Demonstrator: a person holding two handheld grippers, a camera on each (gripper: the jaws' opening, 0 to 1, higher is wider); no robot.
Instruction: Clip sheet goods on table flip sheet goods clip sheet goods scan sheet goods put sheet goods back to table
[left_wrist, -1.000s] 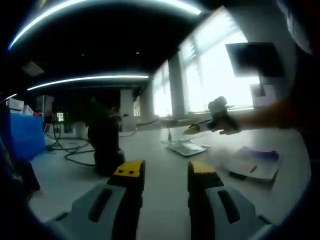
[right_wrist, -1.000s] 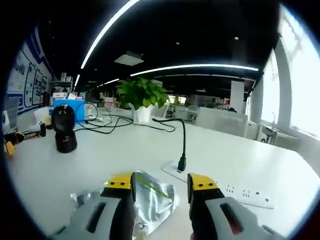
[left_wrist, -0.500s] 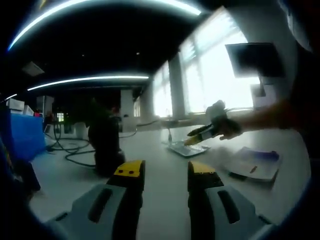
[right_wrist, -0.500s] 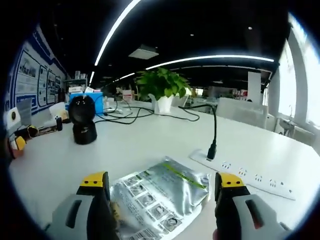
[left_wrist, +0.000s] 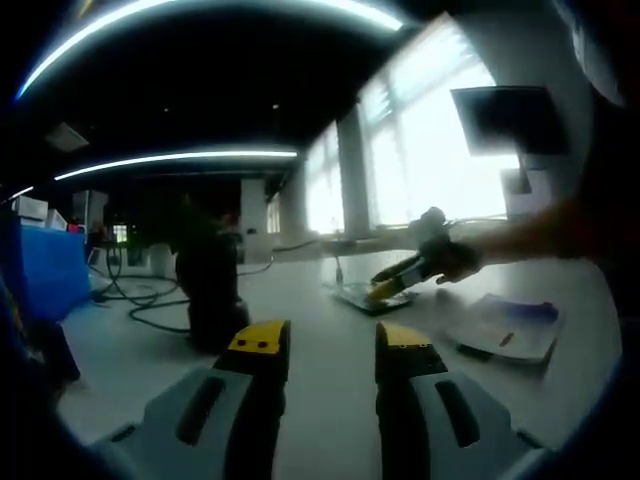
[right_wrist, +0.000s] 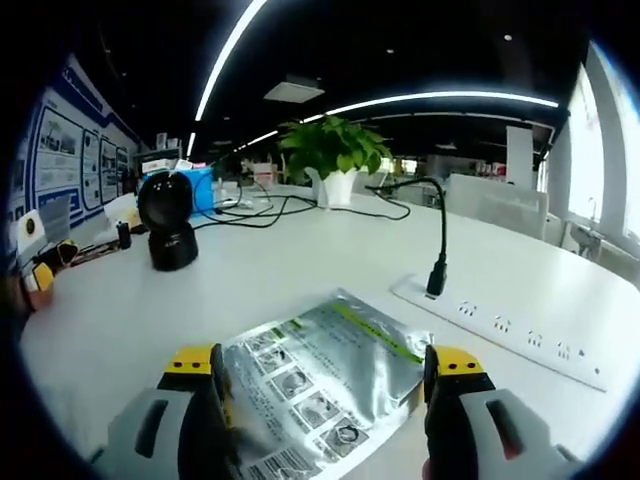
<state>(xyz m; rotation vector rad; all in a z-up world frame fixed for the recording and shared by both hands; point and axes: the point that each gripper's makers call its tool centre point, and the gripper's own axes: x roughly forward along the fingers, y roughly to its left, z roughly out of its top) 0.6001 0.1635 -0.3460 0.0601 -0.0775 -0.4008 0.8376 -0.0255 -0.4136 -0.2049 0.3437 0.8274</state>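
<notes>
While the right gripper (right_wrist: 325, 375) hangs wide open over the foil pouch (right_wrist: 320, 385) lying flat on the table (right_wrist: 250, 270), pouch sits between its jaws — long axis running forward-right. Left gripper (left_wrist: 330, 345) — parted, empty, well apart — right's nearer for the clip.

Print on silver pouch (right_wrist: 320, 385) and wall posters (right_wrist: 62, 165) too small to read.

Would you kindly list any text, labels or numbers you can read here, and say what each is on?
None can be read.
Silver foil pouch: printed lines, pictures and a barcode, too small to read.
Wall posters: blurred.
Blue box: no legible text.
</notes>
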